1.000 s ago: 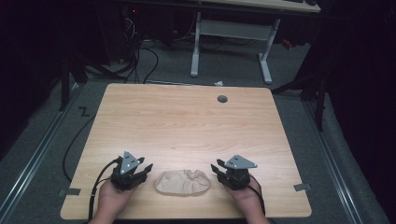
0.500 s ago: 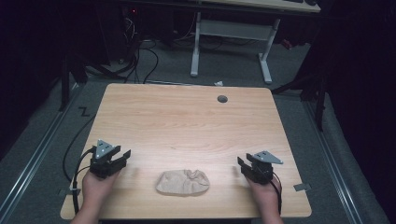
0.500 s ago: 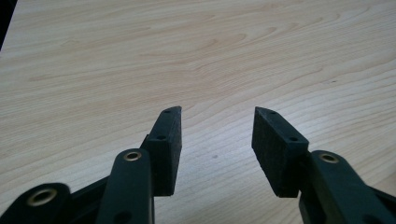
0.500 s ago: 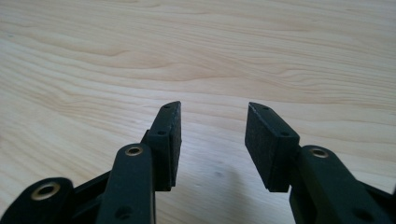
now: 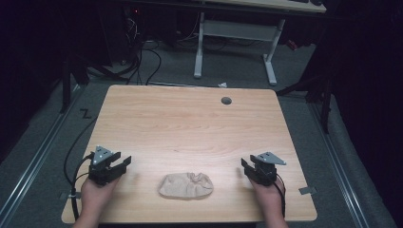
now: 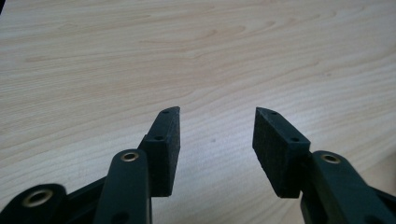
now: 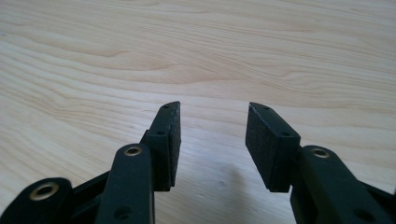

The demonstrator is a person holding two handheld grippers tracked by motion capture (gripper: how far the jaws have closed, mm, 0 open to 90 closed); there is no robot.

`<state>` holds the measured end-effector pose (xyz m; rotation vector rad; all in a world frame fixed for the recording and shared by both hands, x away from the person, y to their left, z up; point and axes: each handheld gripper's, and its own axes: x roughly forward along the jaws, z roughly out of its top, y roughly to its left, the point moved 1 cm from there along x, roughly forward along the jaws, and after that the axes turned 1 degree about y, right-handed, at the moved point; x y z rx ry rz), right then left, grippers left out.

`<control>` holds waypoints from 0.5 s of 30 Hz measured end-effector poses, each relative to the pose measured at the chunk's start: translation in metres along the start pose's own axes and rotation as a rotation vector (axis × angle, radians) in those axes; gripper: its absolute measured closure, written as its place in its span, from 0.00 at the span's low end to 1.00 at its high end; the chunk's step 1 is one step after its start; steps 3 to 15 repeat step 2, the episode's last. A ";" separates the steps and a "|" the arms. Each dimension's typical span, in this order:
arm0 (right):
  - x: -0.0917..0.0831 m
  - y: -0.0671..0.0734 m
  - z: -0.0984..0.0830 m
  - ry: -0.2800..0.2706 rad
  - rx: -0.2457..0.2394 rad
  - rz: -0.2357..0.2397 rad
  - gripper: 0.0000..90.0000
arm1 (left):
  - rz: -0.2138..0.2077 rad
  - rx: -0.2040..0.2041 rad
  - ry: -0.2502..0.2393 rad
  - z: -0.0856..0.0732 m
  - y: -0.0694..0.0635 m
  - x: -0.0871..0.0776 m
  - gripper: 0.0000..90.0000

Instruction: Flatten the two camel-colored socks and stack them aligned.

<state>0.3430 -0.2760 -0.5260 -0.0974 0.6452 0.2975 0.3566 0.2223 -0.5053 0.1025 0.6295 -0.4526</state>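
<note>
Left claw and right claw flank beige cloth, jaws apart

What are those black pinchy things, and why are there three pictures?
A person sits at a wooden table and holds a tool with a claw in each hand. The left claw and the right claw each have two black jaws that open and shut.

One camera hangs above and looks down on the table. The other two cameras ride on the tools, so you look along the left claw and the right claw from close up.

Between the hands lies a crumpled beige cloth. Nobody is touching it. Both claws have just been opening and hold nothing; only bare wood shows between their jaws.
</note>
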 end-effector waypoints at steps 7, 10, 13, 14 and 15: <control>0.001 0.009 0.002 0.003 -0.045 0.017 0.62 | -0.001 0.019 -0.017 0.002 -0.005 -0.004 0.57; 0.001 0.009 0.002 0.003 -0.045 0.017 0.62 | -0.001 0.019 -0.017 0.002 -0.005 -0.004 0.57; 0.001 0.009 0.002 0.003 -0.045 0.017 0.62 | -0.001 0.019 -0.017 0.002 -0.005 -0.004 0.57; 0.001 0.009 0.002 0.003 -0.045 0.017 0.62 | -0.001 0.019 -0.017 0.002 -0.005 -0.004 0.57; 0.001 0.009 0.002 0.003 -0.045 0.017 0.62 | -0.001 0.019 -0.017 0.002 -0.005 -0.004 0.57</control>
